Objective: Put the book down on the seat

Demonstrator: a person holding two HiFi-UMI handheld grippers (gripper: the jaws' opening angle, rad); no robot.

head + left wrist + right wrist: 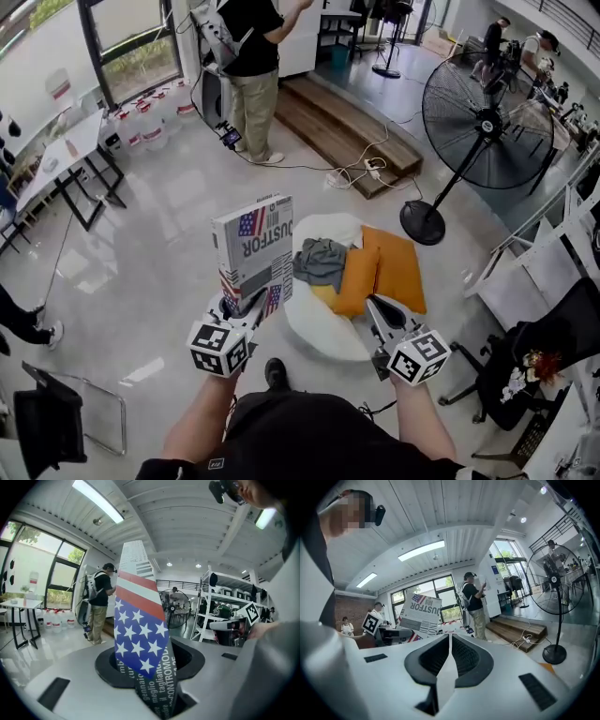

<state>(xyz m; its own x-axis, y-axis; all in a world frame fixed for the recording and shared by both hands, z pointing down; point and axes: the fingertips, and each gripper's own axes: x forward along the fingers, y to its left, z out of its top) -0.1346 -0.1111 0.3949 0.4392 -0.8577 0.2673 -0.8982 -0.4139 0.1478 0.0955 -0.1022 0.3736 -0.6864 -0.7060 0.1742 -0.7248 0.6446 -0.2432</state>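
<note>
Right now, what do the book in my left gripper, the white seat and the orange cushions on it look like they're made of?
The book looks like printed paper or card: flat stiff cover, flag and lettering. The seat seems padded under smooth white fabric or vinyl, going by its rounded shape; which, I cannot tell. The orange cushions look like matt woven cloth, softly creased.

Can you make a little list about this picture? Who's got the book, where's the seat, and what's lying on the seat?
Book: the book stands upright, held at its bottom edge
Left gripper: the left gripper is shut on the book
Right gripper: the right gripper has its jaws together and holds nothing
Seat: the seat is a white beanbag on the floor
On the seat: orange cushions and a grey cloth
Book on seat: not yet, it is up in the air
</note>
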